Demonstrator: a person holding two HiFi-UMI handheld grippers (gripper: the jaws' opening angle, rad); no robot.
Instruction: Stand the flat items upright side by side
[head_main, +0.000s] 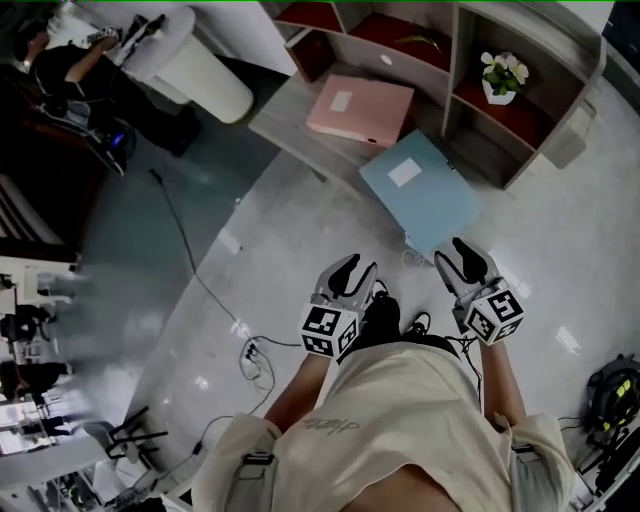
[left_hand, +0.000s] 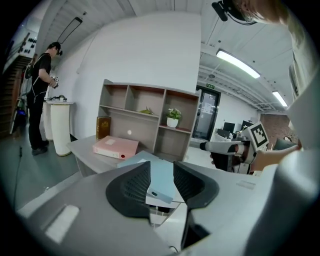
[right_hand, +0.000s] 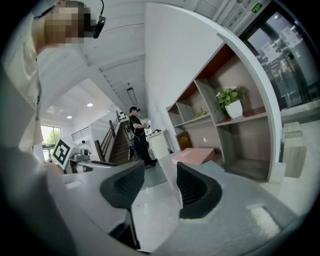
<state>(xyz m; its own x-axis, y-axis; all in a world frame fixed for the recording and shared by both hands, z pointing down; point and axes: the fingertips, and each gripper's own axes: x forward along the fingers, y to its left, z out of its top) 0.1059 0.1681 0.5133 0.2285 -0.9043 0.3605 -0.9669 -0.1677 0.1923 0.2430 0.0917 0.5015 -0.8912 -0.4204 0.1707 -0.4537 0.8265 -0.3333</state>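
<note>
Head view: my left gripper (head_main: 360, 267) and right gripper (head_main: 452, 250) hang unclenched, empty, near the blue folder (head_main: 420, 190), flat, seemingly overhanging the desk (head_main: 285, 125).

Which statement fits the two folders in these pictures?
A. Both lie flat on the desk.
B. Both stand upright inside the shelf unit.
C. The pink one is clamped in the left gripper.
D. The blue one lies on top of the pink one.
A: the pink folder and the blue folder both lie flat, next to each other, on the desk; neither stands upright.
</note>
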